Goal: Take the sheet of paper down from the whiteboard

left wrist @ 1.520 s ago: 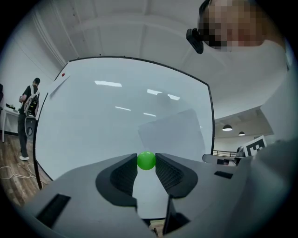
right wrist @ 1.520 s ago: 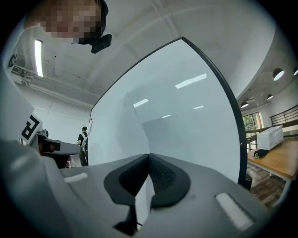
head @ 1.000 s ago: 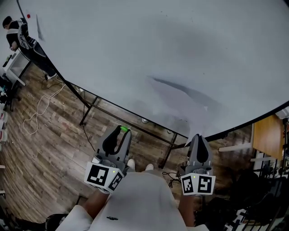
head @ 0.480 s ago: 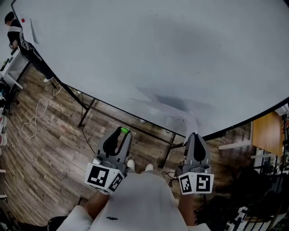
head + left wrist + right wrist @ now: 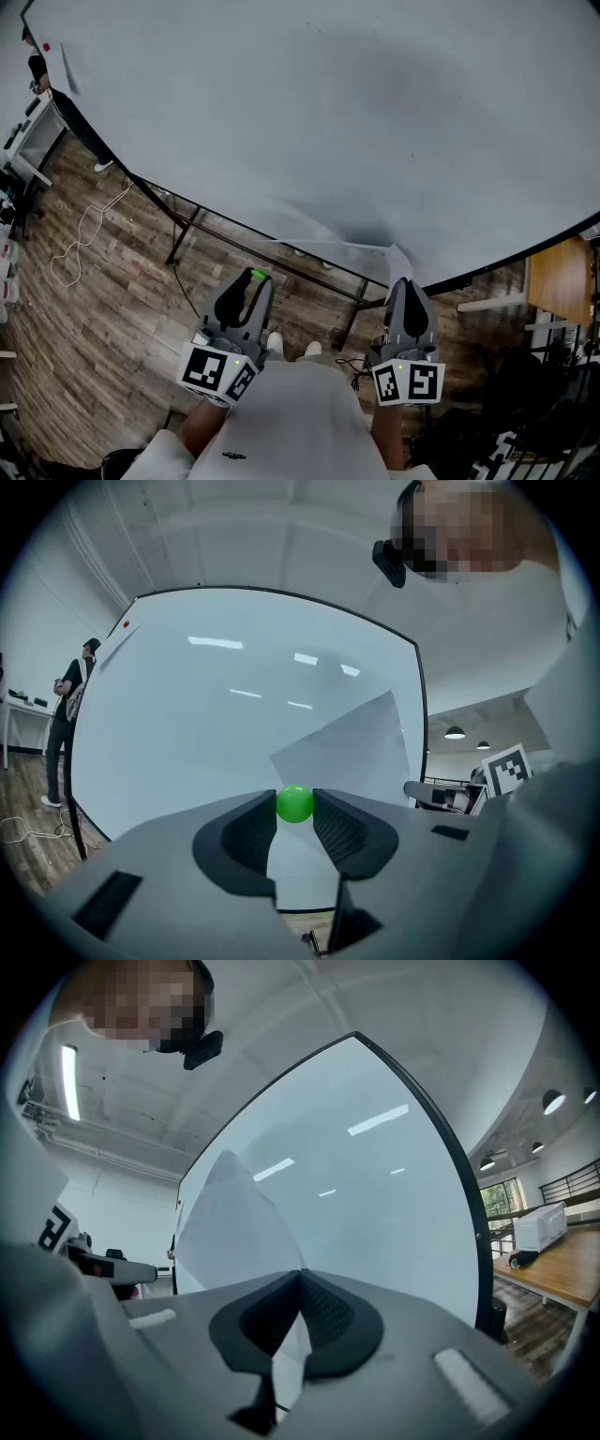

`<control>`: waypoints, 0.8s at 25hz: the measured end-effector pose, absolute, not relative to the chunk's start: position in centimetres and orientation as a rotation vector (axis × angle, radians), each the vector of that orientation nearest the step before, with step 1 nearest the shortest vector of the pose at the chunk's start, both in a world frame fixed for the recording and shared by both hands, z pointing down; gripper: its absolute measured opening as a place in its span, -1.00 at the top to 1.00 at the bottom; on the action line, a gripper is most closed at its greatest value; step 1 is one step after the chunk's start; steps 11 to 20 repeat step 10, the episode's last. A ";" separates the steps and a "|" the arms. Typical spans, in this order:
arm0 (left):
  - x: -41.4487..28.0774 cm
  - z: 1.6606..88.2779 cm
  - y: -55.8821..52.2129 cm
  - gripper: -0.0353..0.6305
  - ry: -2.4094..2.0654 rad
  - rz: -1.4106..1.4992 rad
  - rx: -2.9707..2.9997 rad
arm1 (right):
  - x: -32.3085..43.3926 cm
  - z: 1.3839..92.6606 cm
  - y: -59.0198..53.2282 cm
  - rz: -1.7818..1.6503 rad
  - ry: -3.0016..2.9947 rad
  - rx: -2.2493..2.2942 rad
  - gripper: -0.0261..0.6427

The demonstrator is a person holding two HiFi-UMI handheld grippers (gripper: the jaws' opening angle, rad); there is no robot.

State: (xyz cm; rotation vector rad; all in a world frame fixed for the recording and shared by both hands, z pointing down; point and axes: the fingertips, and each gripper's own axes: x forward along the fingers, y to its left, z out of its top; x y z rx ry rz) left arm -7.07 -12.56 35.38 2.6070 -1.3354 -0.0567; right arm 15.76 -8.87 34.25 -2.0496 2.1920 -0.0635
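The large whiteboard (image 5: 309, 112) stands upright in front of me. The white sheet of paper (image 5: 330, 240) hangs loose near the board's lower edge, one corner reaching my right gripper (image 5: 403, 281). That gripper is shut on the paper's corner; in the right gripper view the paper (image 5: 230, 1227) rises from between the closed pads (image 5: 323, 1312). My left gripper (image 5: 254, 276) is held level to the left of the sheet, shut on a small green ball (image 5: 294, 803) pinched at its fingertips. In the left gripper view the paper (image 5: 352, 742) leans off the whiteboard (image 5: 216, 714).
A red magnet (image 5: 47, 47) and another sheet (image 5: 66, 67) sit at the board's far upper left, where a person (image 5: 75, 696) stands by a white table (image 5: 33, 141). The board's black stand legs (image 5: 183, 234) and a loose cable (image 5: 80, 239) cross the wood floor. A wooden desk (image 5: 555, 281) is at right.
The sheet has come away from the board's face and now hangs lower, by the bottom edge, with its corner in the right gripper. Both grippers have stayed about where they were.
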 end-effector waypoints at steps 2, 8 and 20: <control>-7.0 35.5 -12.7 0.52 -1.334 -0.056 2.603 | 15.9 34.4 -9.0 -0.068 2.187 -2.052 0.89; -6.9 35.7 -12.8 0.52 -1.328 -0.054 2.594 | 16.0 34.5 -9.2 -0.078 2.183 -2.052 0.89; -7.0 35.7 -12.9 0.52 -1.325 -0.056 2.590 | 15.9 34.4 -9.2 -0.075 2.181 -2.052 0.89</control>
